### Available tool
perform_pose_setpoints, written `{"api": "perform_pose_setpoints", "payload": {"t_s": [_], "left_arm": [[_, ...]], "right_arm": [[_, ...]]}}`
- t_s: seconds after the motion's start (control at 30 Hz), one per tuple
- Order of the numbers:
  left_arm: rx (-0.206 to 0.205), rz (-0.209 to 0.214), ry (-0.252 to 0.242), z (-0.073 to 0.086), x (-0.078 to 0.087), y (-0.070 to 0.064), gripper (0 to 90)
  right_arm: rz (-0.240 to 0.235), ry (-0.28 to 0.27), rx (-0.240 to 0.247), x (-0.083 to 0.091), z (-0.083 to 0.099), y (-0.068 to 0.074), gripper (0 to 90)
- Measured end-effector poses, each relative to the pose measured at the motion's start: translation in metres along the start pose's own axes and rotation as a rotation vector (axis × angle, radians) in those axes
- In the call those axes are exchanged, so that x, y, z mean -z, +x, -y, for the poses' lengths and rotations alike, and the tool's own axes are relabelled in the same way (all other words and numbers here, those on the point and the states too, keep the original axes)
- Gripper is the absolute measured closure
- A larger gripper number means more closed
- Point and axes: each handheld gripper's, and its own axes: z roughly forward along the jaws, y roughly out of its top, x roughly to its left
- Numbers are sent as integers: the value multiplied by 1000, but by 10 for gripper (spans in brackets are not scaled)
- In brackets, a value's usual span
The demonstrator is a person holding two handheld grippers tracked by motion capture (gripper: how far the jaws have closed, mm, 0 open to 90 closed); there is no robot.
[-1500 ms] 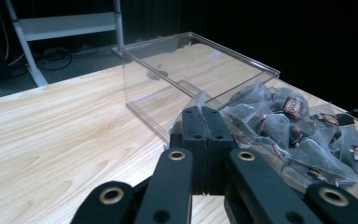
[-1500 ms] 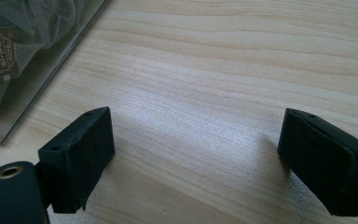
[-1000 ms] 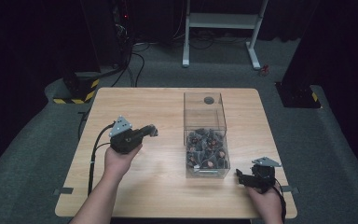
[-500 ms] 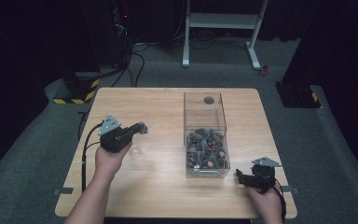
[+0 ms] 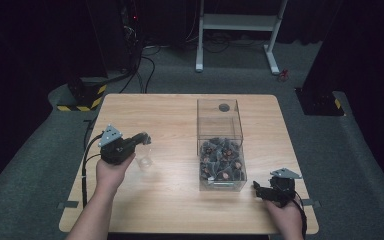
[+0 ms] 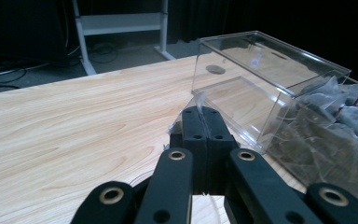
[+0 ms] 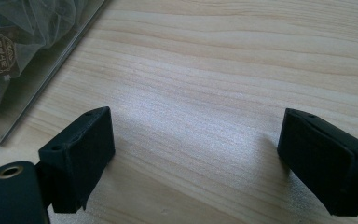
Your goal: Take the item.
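At a pale wooden table (image 5: 170, 115) ringed by dark floor, we see a person working two black two-jaw grippers, forearms entering from the near edge. The left gripper (image 5: 144, 139), held in the left hand (image 5: 111, 172) over the table's left half, points toward a tall clear plastic box (image 5: 219, 124) standing right of centre. In the left gripper view its jaws are pressed flat together, and we make out a thin edge of clear plastic film (image 6: 192, 103) pinched at their tips; from above, a small clear transparent packet (image 5: 143, 159) hangs just below the gripper, above the wood. We cannot tell what, if anything, that packet contains.

The box's near end is heaped with small clear sachets holding dark contents (image 5: 222, 161), some bearing round brown labels; its far end is bare, with a dark round spot (image 5: 224, 107) showing there. In the left gripper view the same box (image 6: 265, 84) lies just to the right of the closed jaws, apart from them.

The right gripper (image 5: 256, 188) rests at the table's near right corner, just beside the box's near right corner, in the right hand (image 5: 283, 216). In the right gripper view its jaws stand wide apart over bare wood with nothing between them, and the box's lower edge (image 7: 32, 70) sits at upper left.
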Motion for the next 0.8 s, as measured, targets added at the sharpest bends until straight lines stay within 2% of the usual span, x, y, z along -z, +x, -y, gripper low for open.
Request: {"api": "perform_pose_setpoints", "payload": {"t_s": [0.37,0.8], "left_arm": [[12,-28,27,12,4,9,897],[14,-39,60,22,0,9,896]], "right_arm": [[0,-3,1,0,0,0,108],[0,-3,0,0,0,0,108]]}}
